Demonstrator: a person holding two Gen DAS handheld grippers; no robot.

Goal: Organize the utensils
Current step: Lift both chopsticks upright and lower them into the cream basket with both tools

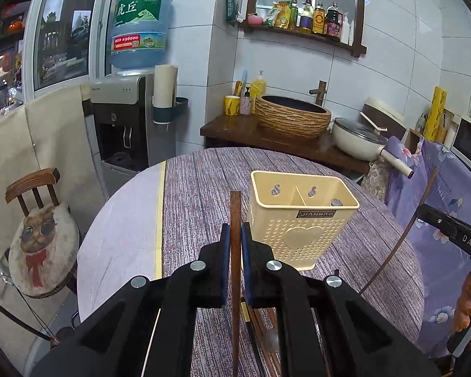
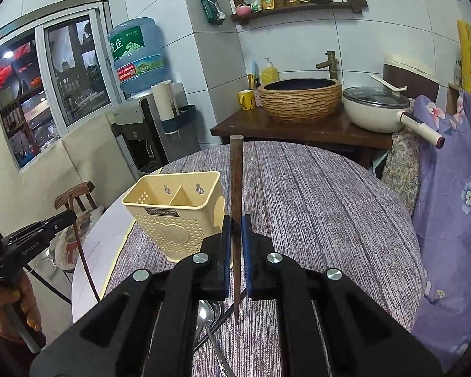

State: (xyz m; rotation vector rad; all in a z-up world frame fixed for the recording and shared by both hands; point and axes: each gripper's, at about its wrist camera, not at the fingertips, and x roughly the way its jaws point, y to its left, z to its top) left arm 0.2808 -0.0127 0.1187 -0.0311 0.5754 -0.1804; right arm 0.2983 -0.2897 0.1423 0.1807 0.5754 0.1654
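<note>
Left gripper (image 1: 234,235): blue-padded fingers (image 1: 225,245) nearly closed, clamped on a dark brown wooden chopstick (image 1: 235,220) that stands between the pads, its blunt end rising above the fingertips and its shaft running down out of frame. Right gripper (image 2: 236,229): same posture, fingers pinched tight on a second dark brown wooden chopstick (image 2: 236,188), upper end reaching the far bench edge in that view, tapered tip visible below the pads. Both chopsticks are held clear of the round bench with purple woven cloth (image 1: 204,194). The cream perforated plastic utensil holder with two compartments (image 1: 301,216) stands upright on the cloth, just right of the left gripper in its view and just left of the right gripper in the other (image 2: 175,216); no utensils are visible inside it from either angle. Left view only: more brown chopsticks (image 1: 260,323) lying on the cloth under the gripper, and the right gripper's black body at the right edge with its chopstick seen side-on. Right view only: metal spoons (image 2: 205,314) lying on the cloth beneath the gripper, plus the left gripper (image 2: 69,215) at the left edge with a hand (image 2: 18,301) on its handle.
</note>
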